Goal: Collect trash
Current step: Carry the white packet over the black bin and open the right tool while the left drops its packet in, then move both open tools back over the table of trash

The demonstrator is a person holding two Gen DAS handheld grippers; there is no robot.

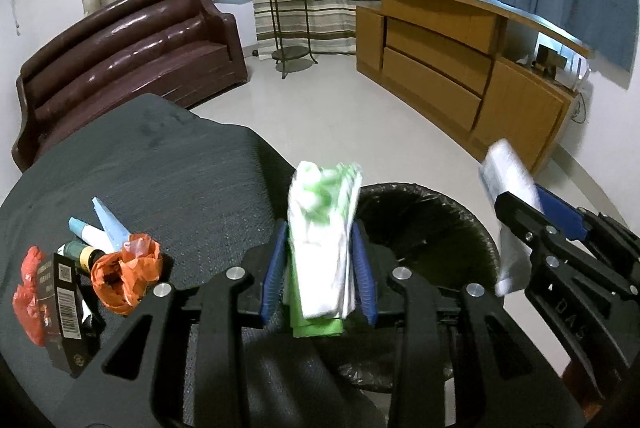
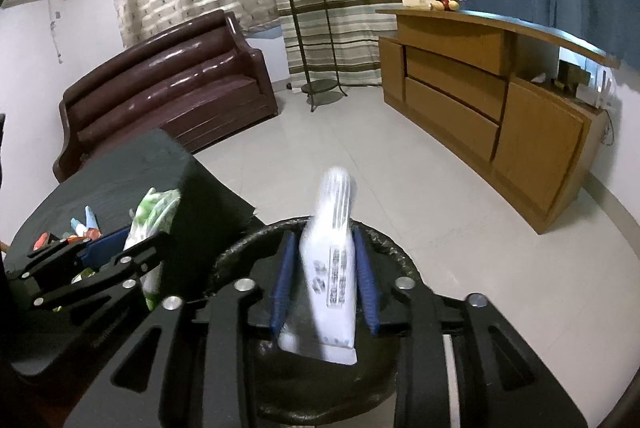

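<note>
Green and white, a crinkly wrapper (image 1: 324, 244) sits between the blue pads of the left gripper (image 1: 320, 268), by the edge of the dark table (image 1: 160, 163). The pads look a bit loose, so I cannot tell if they still squeeze it. A white packet (image 2: 334, 268) stands in the right gripper (image 2: 326, 280), over the black bin (image 2: 384, 244); I cannot tell that grip either. More trash (image 1: 124, 268) lies on the table.

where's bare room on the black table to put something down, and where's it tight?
Free: the broad far and middle stretch of the table, from the couch side to the edge beside the bin. Crowded: the near left corner, where the orange bag, tubes and black box bunch together.
</note>
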